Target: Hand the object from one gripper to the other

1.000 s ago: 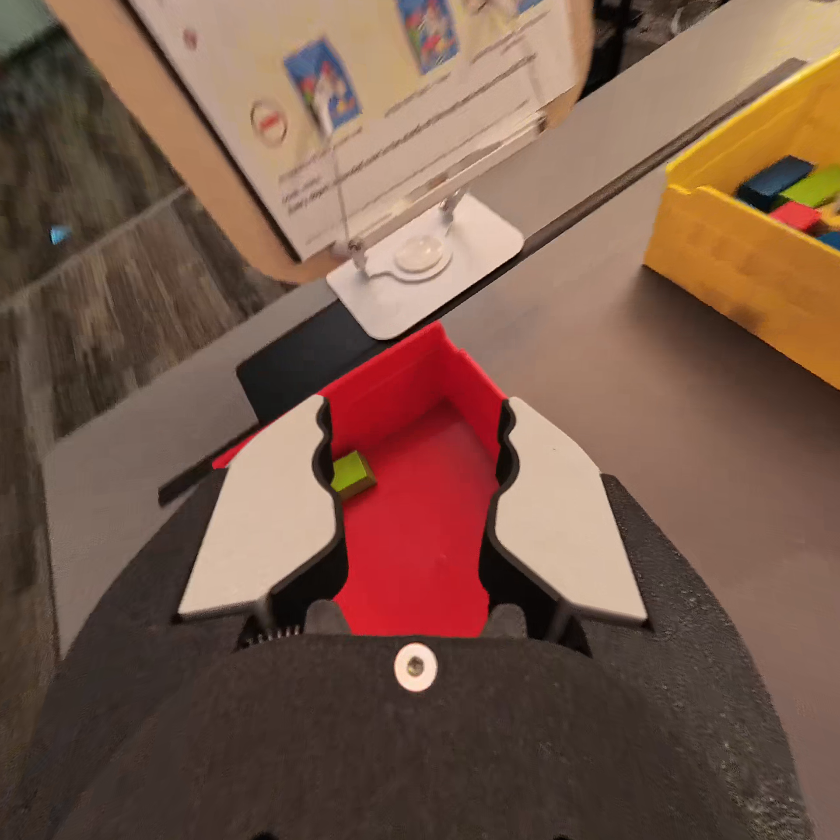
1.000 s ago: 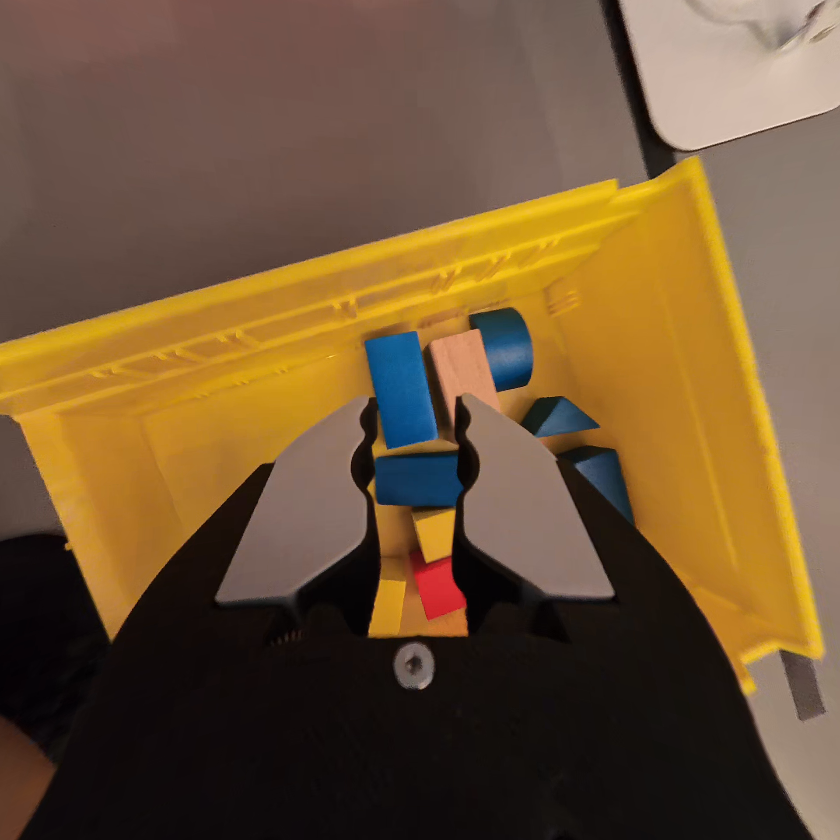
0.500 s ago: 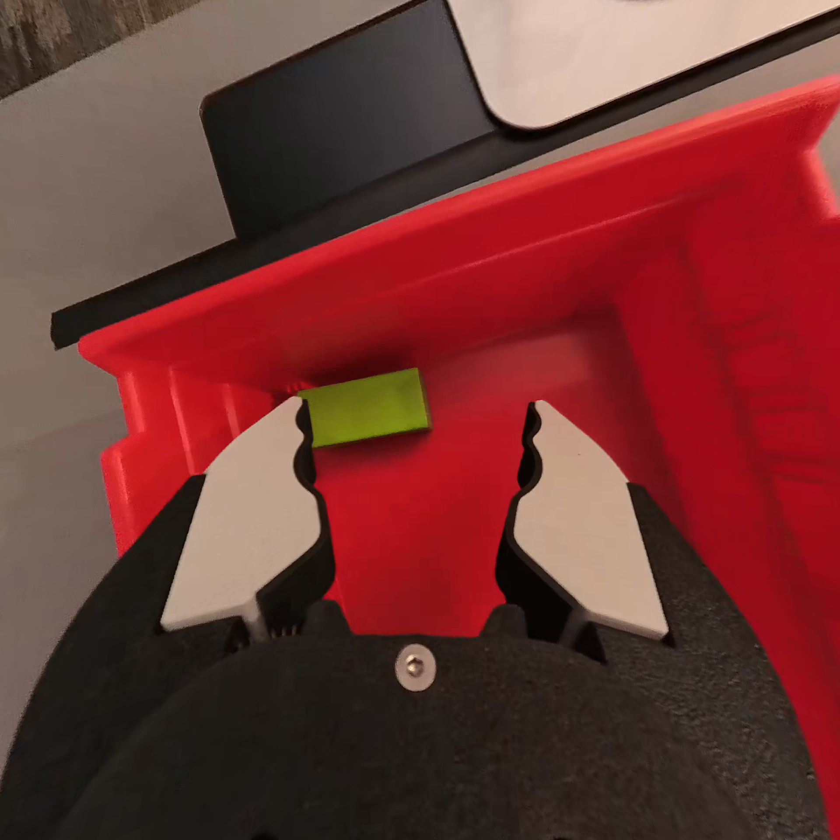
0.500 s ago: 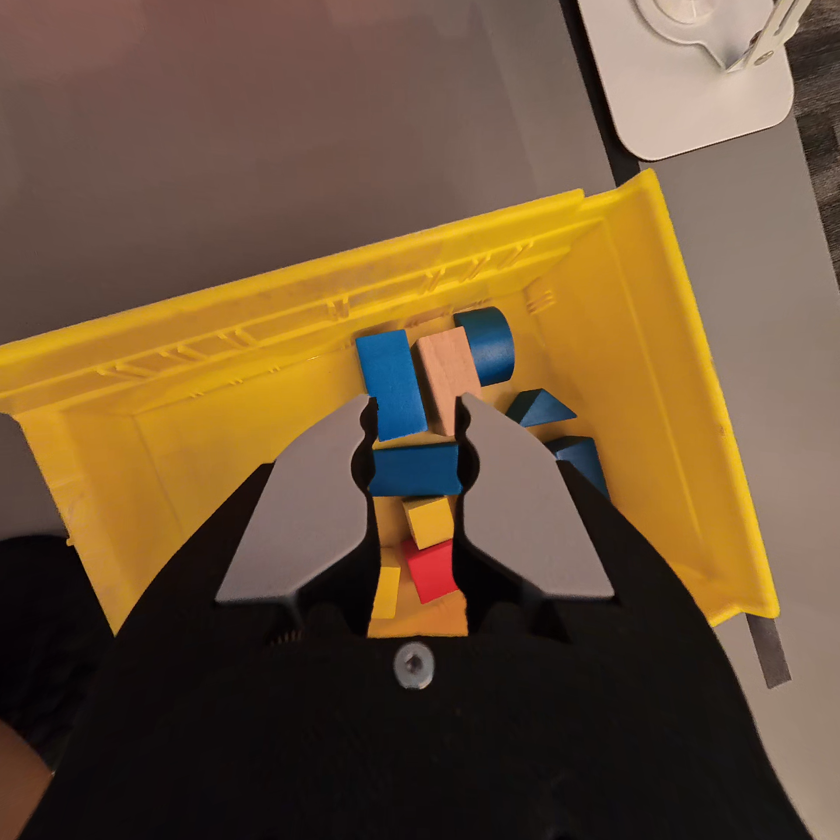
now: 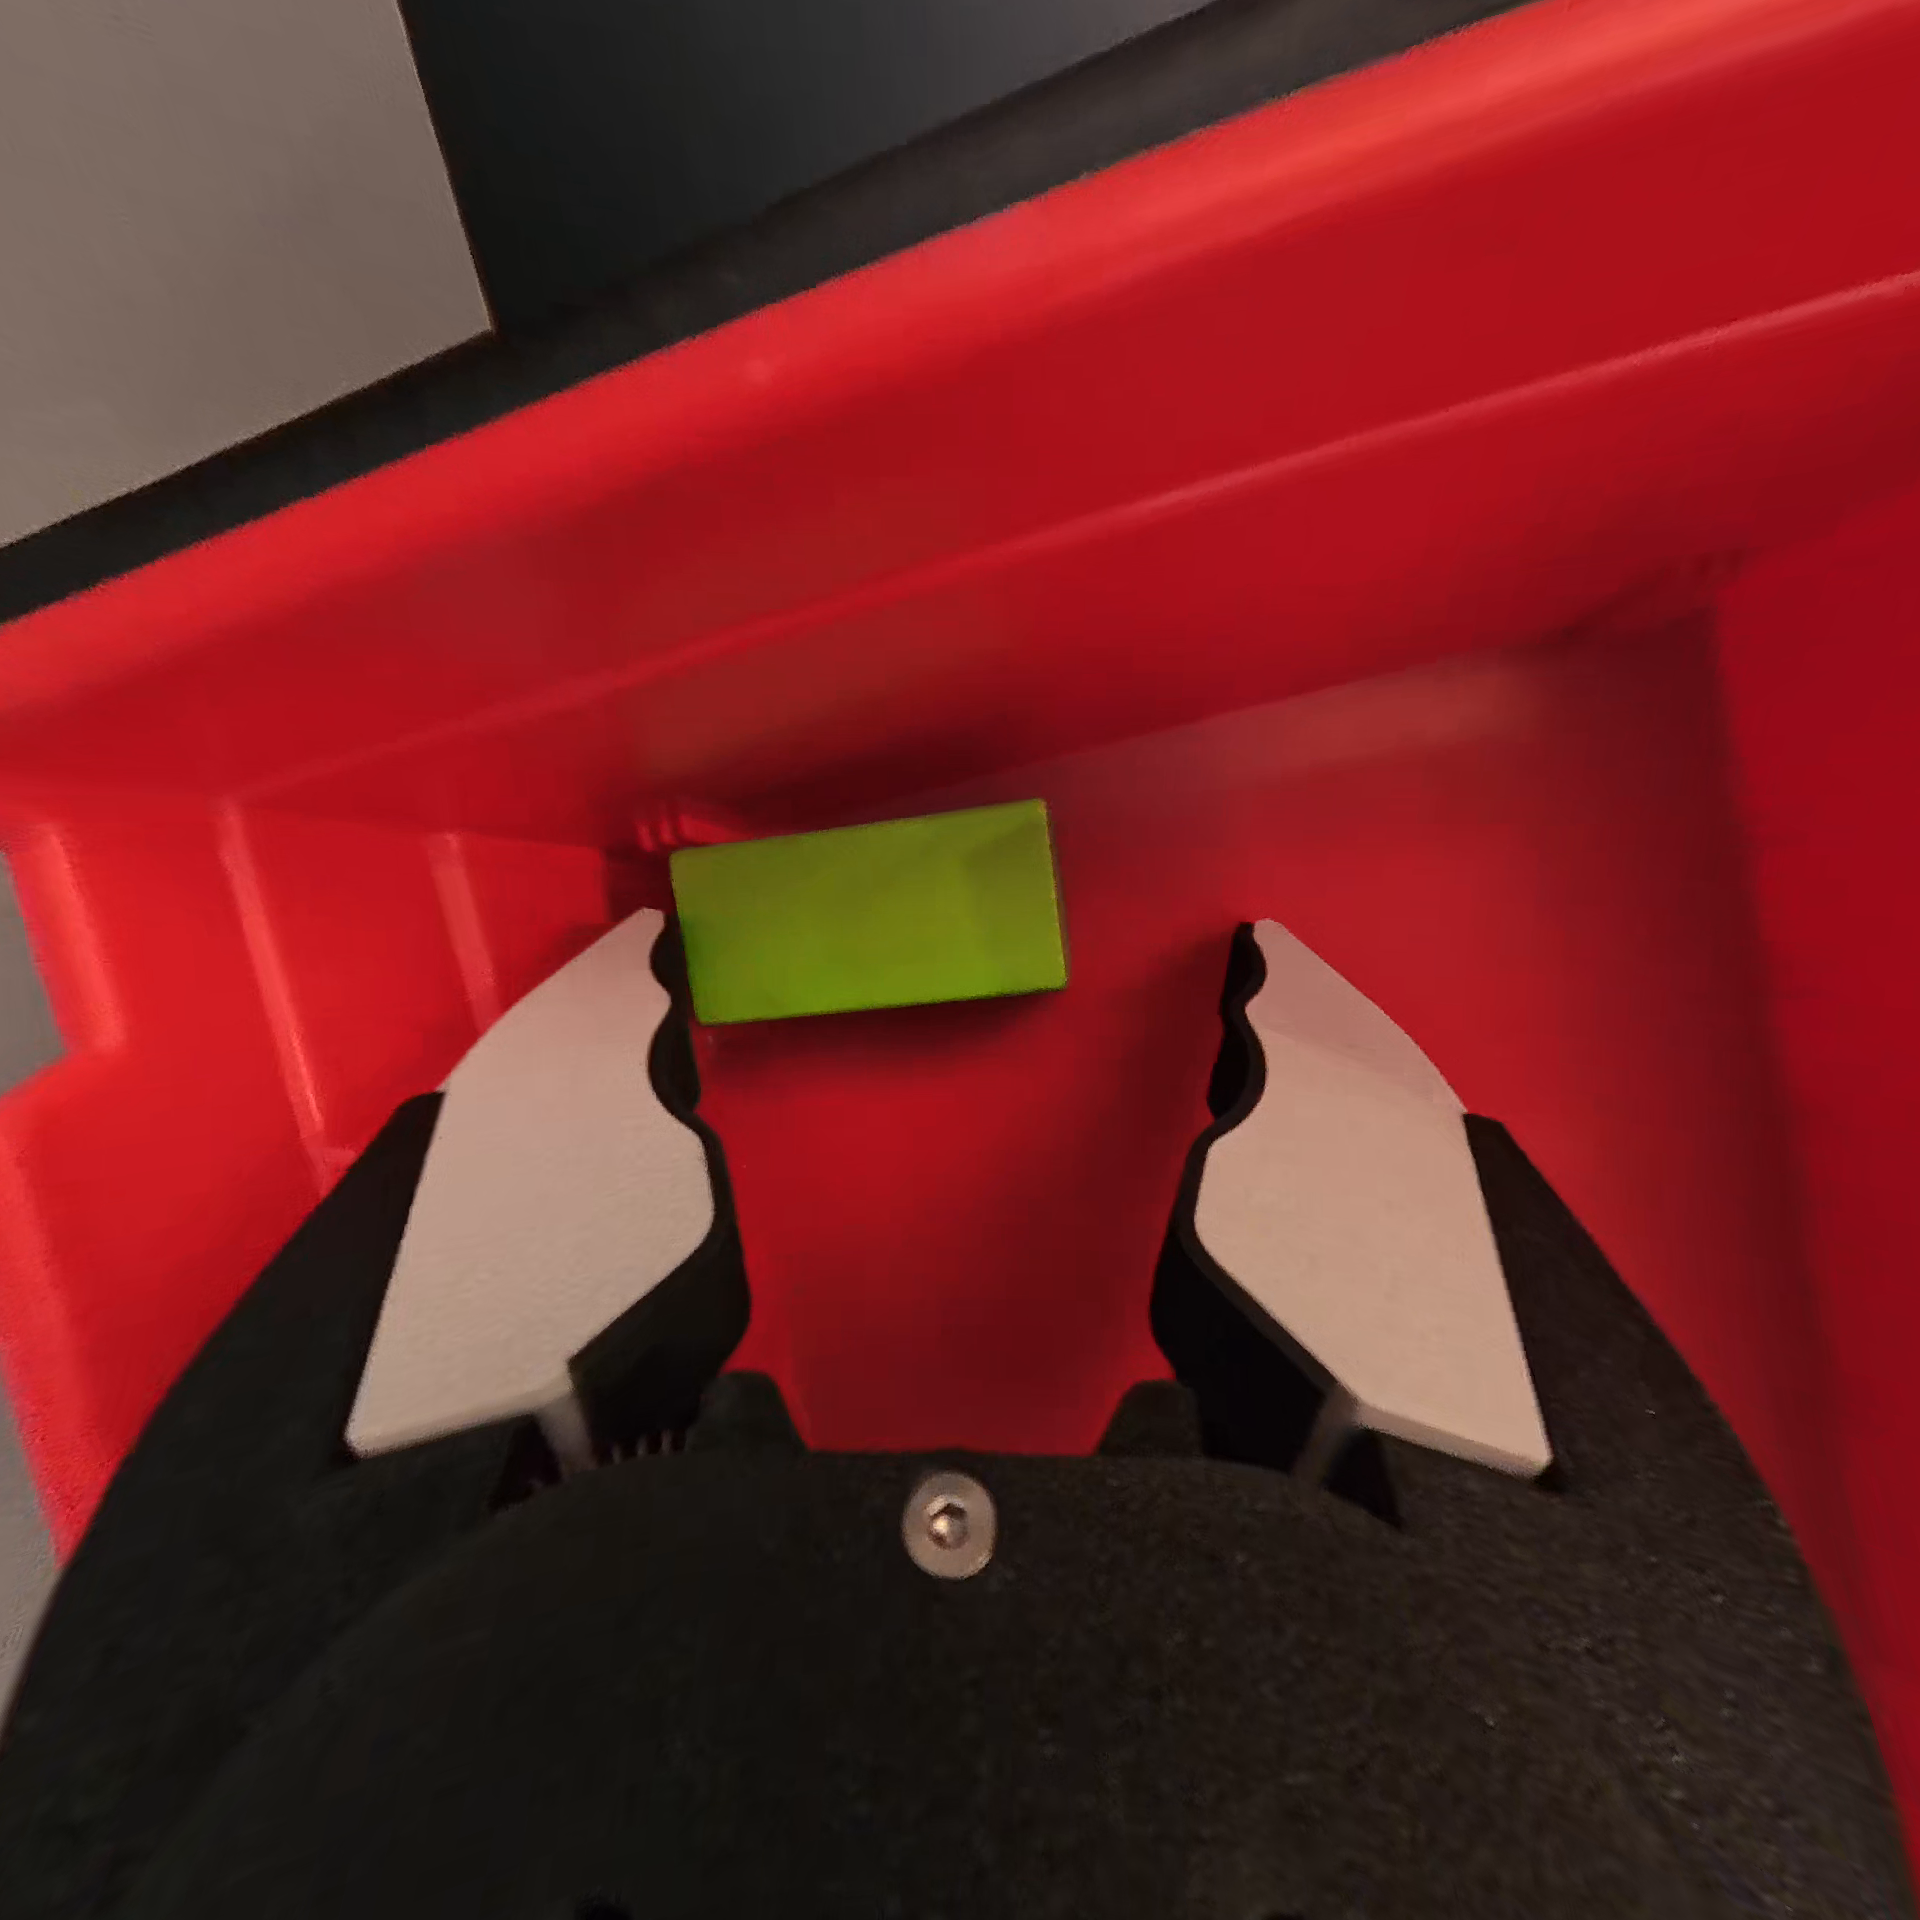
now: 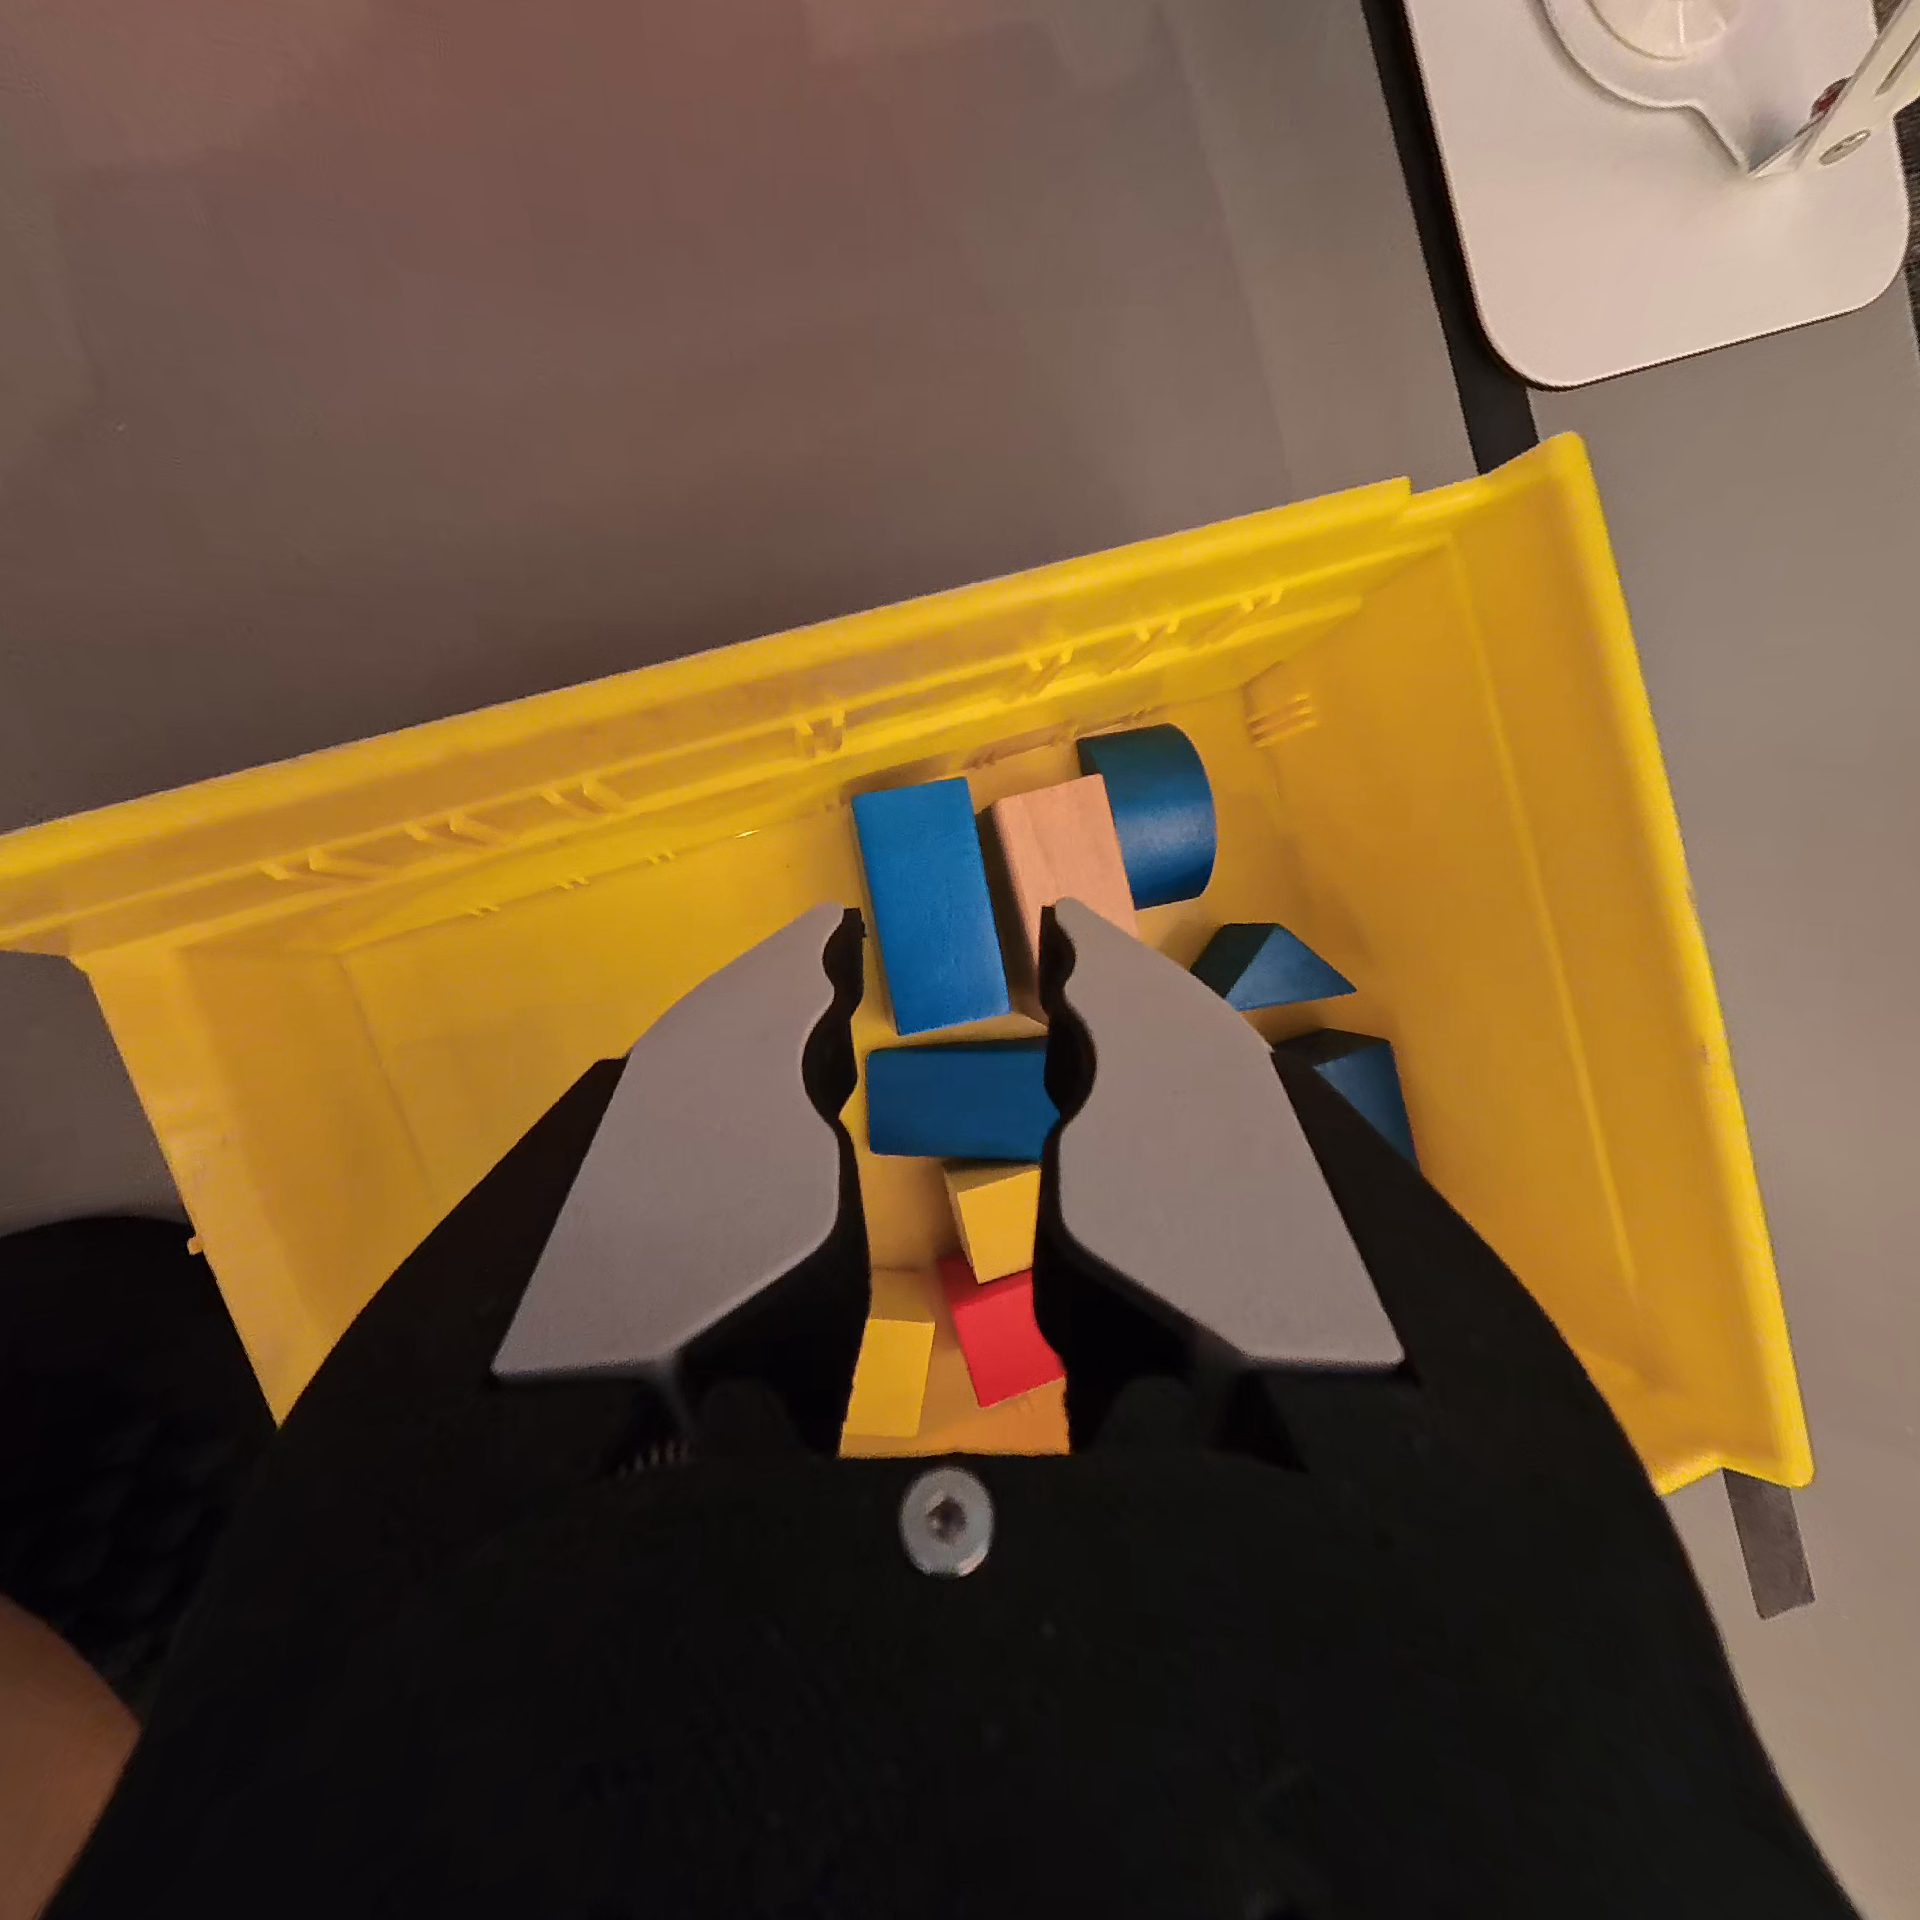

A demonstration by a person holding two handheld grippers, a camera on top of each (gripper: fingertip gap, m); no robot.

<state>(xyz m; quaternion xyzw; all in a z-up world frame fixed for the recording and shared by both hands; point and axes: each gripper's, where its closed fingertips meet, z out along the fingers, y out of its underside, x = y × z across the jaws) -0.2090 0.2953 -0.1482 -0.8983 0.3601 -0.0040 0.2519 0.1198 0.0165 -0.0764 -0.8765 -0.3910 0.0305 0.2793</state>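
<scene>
Against the red bin's (image 5: 1039, 468) far wall, green block (image 5: 868, 911) (left fingers (image 5: 582, 1143) apart, right fingers (image 6: 717, 1132) nearly together, empty).

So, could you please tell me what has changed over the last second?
The left claw dropped into the red bin, opened wider and closed in on the green block, not yet gripping it. The right claw lifted slightly above the yellow bin. It stays open and empty; the blocks there lie unmoved.
</scene>
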